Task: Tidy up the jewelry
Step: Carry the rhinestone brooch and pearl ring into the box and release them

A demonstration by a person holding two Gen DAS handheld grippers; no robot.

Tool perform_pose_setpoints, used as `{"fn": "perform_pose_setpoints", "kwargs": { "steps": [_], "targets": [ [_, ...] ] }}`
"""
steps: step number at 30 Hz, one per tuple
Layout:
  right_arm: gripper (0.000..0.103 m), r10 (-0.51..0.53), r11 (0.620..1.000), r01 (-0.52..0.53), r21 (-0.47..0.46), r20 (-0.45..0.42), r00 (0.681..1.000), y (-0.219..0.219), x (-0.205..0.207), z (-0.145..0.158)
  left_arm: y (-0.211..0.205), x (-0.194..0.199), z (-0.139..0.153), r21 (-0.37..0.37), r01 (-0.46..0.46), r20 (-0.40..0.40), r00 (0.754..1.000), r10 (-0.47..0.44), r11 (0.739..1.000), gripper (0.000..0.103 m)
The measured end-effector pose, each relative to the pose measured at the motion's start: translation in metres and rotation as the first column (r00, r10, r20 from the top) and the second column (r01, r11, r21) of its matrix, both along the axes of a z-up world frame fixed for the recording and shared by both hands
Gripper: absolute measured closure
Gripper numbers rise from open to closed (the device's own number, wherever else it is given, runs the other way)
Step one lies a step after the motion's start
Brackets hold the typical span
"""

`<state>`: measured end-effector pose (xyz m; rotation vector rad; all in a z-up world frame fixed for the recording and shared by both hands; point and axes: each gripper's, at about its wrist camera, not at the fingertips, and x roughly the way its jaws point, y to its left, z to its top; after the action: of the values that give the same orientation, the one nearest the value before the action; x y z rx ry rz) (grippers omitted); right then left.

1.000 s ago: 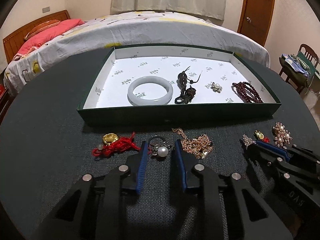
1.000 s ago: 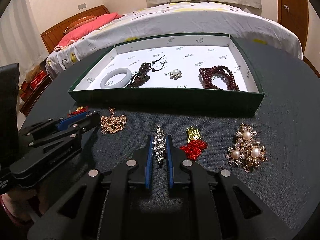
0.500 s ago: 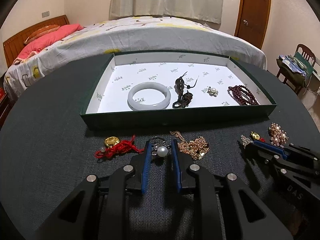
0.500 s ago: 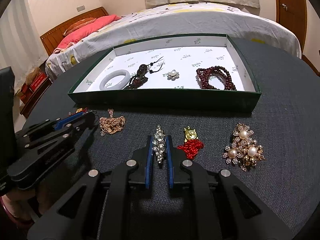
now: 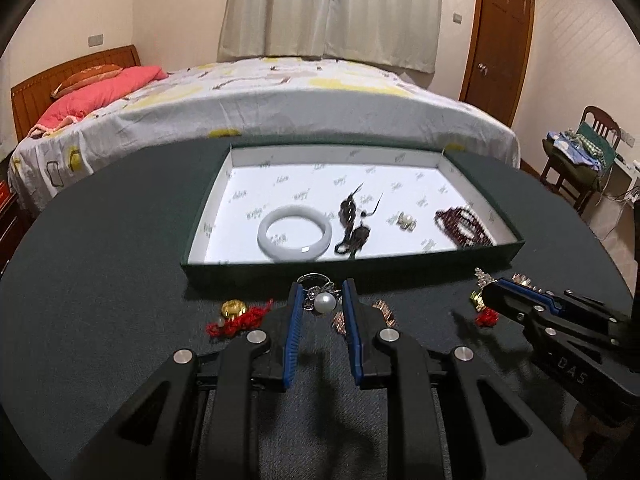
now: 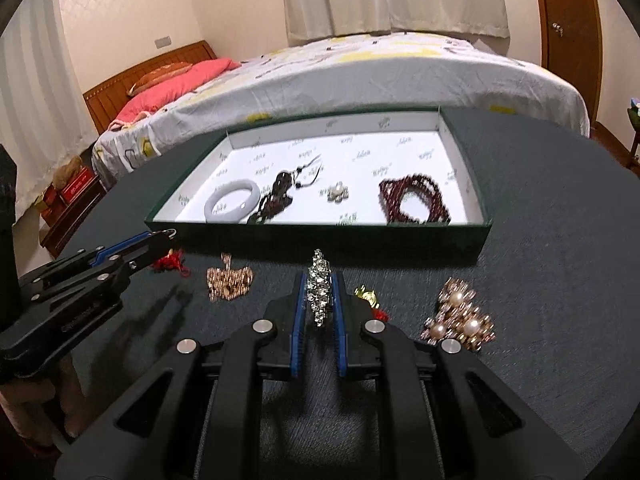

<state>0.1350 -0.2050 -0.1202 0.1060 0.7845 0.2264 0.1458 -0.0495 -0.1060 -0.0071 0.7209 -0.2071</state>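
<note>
Left claw (image 5: 320,300) clamped on silver ring with white pearl (image 5: 322,302), lifted off dark fabric desk (image 5: 100,280), just in front of green box's near wall. Right claw (image 6: 320,292) clamped on elongated rhinestone brooch (image 6: 319,286), also short of the box. Shallow green box with white printed lining (image 5: 360,270) holds pale jade bangle (image 5: 295,233), dark corded pendant (image 5: 354,224), small pearl flower brooch (image 6: 338,192), dark red bead bracelet (image 6: 414,200). On the desk: rose-gold chain necklace (image 6: 229,282), gold charm with red knotted cord (image 5: 236,314), gold pearl cluster brooch (image 6: 460,320).
</note>
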Motion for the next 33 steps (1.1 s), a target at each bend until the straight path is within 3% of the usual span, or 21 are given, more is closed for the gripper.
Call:
{"fn": "perform_pose_setpoints", "kwargs": {
  "steps": [11, 21, 27, 33],
  "targets": [
    [0.09, -0.03, 0.999, 0.033, -0.026, 0.083, 0.996, -0.01, 0.028, 0.028, -0.007, 0.029, 0.03, -0.026, 0.04, 0.091, 0.995, -0.038, 0.999, 0.082],
    [0.09, -0.057, 0.996, 0.064, -0.06, 0.119, 0.991, -0.019, 0.08, 0.035, -0.028, 0.084, 0.033, -0.027, 0.071, 0.112, 0.991, -0.068, 0.997, 0.082],
    [0.09, -0.07, 0.994, 0.078, -0.08, 0.101, 0.992, -0.023, 0.113, 0.021, -0.031, 0.115, 0.02, -0.019, 0.062, 0.088, 0.994, -0.06, 0.998, 0.082],
    [0.09, -0.063, 0.994, 0.066, -0.087, 0.04, 0.997, -0.017, 0.137, -0.004, -0.024, 0.145, -0.008, -0.03, 0.036, -0.019, 0.999, -0.037, 0.999, 0.082]
  ]
}}
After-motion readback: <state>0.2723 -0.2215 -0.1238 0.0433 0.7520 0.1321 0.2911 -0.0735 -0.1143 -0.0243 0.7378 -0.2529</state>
